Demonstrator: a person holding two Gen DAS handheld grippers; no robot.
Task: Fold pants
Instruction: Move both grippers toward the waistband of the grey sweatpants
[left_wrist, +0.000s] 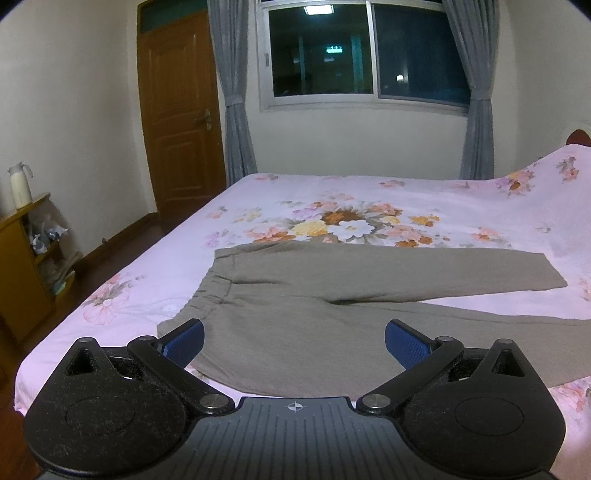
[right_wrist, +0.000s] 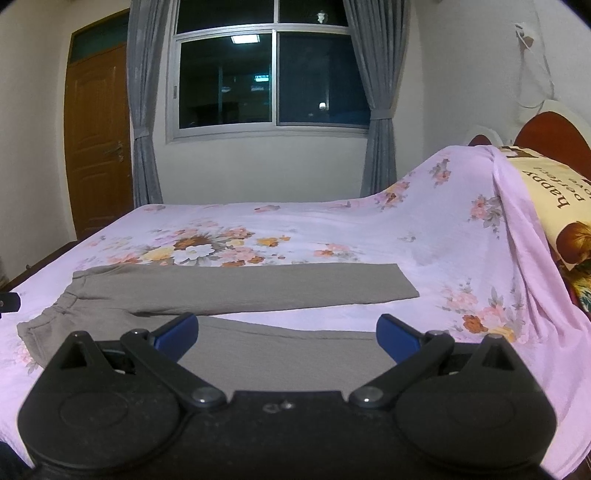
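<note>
Grey-brown pants (left_wrist: 295, 291) lie flat on the pink flowered bedspread (left_wrist: 369, 192), waistband to the left and both legs spread toward the right. My left gripper (left_wrist: 294, 339) hovers open above the near waist and hip area, with nothing between its blue pads (left_wrist: 186, 341). In the right wrist view the same pants (right_wrist: 240, 288) stretch across the bed. My right gripper (right_wrist: 287, 334) stands open over the near leg, its blue fingertips (right_wrist: 397, 338) wide apart and empty. The near leg's end is hidden behind the gripper bodies.
The bedspread (right_wrist: 369, 229) rises at the right over a pillow (right_wrist: 554, 199) by the headboard (right_wrist: 550, 129). A wooden shelf (left_wrist: 22, 266) with a white flask (left_wrist: 19, 184) stands left of the bed. Door (left_wrist: 177, 110), window (left_wrist: 362, 51) and curtains lie beyond.
</note>
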